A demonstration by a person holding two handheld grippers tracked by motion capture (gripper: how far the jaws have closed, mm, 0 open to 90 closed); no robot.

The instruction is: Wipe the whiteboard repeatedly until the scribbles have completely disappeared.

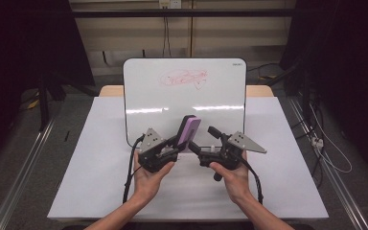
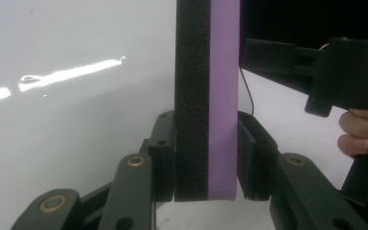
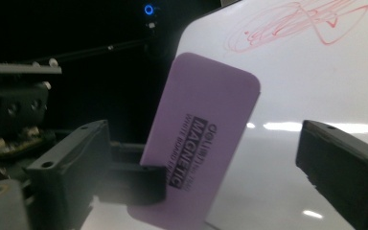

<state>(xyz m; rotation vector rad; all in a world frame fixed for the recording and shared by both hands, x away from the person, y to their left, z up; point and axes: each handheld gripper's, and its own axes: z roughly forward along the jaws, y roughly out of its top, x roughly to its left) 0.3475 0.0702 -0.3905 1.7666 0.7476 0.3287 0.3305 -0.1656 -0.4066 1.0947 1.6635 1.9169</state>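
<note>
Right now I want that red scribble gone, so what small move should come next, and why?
Probably lift the left gripper forward and up toward the red marker scribble on the white whiteboard. Its jaws clamp the purple, black-felted rectangular eraser, which sits well below the scribble; the right gripper is open beside it.

From above your edge of the counter (image 1: 76,191), you look forward and down; both gripper cameras sit close, sharing the eraser (image 2: 207,96) and whiteboard (image 3: 316,96).
</note>
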